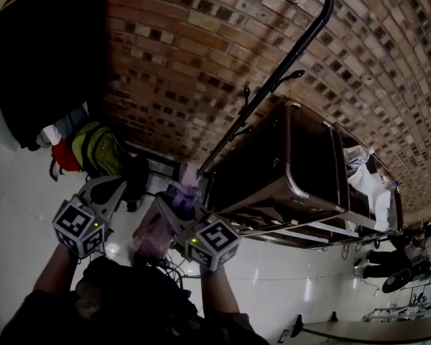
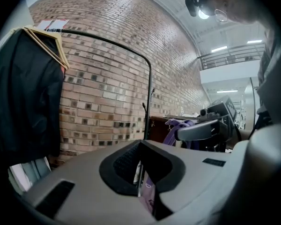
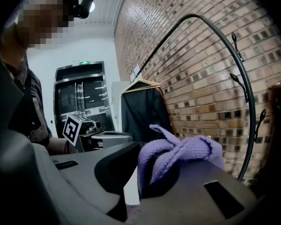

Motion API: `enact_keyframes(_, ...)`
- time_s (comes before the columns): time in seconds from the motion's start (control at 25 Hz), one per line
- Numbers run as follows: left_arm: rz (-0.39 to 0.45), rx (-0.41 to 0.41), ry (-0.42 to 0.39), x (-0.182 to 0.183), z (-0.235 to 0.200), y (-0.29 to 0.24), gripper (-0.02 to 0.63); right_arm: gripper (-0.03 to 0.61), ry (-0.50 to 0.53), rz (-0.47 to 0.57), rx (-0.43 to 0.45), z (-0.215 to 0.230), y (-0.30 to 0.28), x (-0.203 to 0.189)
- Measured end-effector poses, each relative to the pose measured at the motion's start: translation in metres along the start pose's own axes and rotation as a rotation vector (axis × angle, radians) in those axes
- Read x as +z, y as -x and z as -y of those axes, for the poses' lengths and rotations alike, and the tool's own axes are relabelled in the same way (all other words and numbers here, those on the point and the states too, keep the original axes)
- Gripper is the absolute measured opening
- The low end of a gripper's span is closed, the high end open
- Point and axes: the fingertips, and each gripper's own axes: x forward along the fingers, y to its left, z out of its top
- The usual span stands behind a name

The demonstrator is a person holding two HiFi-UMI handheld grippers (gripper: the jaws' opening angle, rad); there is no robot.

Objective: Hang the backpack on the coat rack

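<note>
The pinkish-purple backpack [image 1: 156, 230] hangs between my two grippers in the head view. My right gripper [image 1: 174, 201] is shut on its knitted purple strap [image 3: 178, 151], which bunches over the jaws of the right gripper [image 3: 136, 172]. My left gripper [image 1: 118, 185] is beside it on the left. In its own view the left gripper [image 2: 140, 146] has its jaws closed to a thin slit with pink fabric [image 2: 148, 192] pinched low in it. The coat rack [image 1: 287, 63], a black arched tube with hooks [image 1: 292, 74], stands ahead against the brick wall, to the right of both grippers.
A black coat [image 1: 43, 49] hangs on a wooden hanger at the rack's left end. A green-yellow bag [image 1: 99, 149] and a red one [image 1: 63, 157] lie below it. A dark brown cabinet [image 1: 294, 171] stands behind the rack's right side. Cables trail on the white floor.
</note>
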Motion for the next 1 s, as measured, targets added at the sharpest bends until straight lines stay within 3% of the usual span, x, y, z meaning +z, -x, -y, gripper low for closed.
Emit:
enact_keyframes(0.32, -0.009, -0.036, 0.008, 0.015, -0.016, -0.052, 0.012, 0.003, -0.055, 0.002, -0.002, 0.045, -0.019, 0.013)
enact_keyframes(0.6, -0.013, -0.113, 0.006, 0.019, -0.057, -0.113, 0.012, 0.003, -0.04, 0.001, -0.053, 0.09, -0.053, 0.034)
enact_keyframes(1.0, 0.013, -0.187, 0.01, 0.056, -0.115, -0.204, 0.012, 0.003, -0.021, 0.018, -0.127, 0.198, -0.095, 0.096)
